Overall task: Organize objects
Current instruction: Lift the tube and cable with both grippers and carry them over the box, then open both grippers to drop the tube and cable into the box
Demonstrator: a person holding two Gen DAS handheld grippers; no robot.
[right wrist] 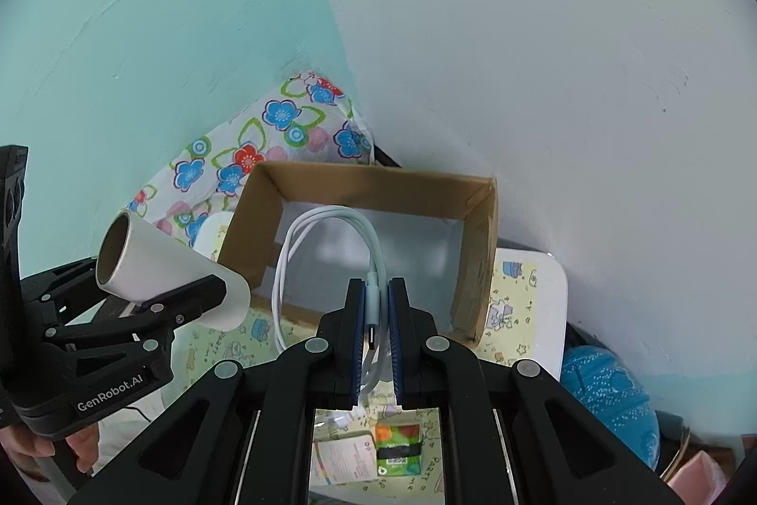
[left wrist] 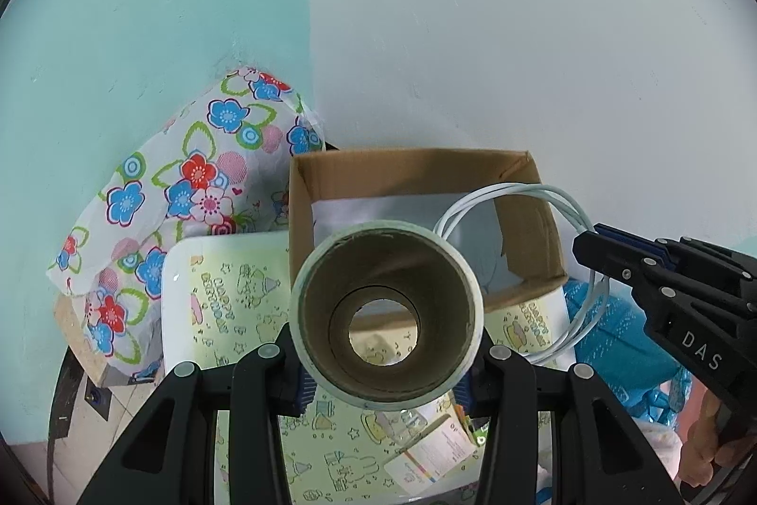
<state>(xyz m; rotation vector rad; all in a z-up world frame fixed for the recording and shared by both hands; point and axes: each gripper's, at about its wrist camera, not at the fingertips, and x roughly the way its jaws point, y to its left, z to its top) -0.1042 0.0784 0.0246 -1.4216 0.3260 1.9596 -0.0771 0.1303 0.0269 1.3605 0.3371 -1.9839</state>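
Two walls meeting in a corner, the left wall (left wrist: 142,8) turquoise, the right wall (left wrist: 520,8) pale grey. Below the corner, a flowered cloth (left wrist: 189,183) draped over something, at the far left edge of the tray. A white tray (right wrist: 544,301) with a yellow birthday print, carrying most of the things. On its far part, an open cardboard box (right wrist: 478,263), pushed against the grey wall, nothing visible on its pale bottom. Past the right edge of the tray, a blue dotted bundle (right wrist: 610,386); cannot tell what it is.

Held up in front of the box, near its left wall: a cardboard tube (left wrist: 388,311) wrapped in white, gripped across its body by the left gripper (right wrist: 222,292), pads on both sides, open end turned toward the camera. Clear of the tray.

Held up over the near rim of the box: a coiled white cable (right wrist: 326,259), pinched at its plug end by the right gripper (right wrist: 377,306), jaws closed tight on it, loops hanging toward the box opening.

Near the front edge of the tray, lying flat: a white card (right wrist: 345,457) and, touching its right side, a small green packet (right wrist: 397,448).
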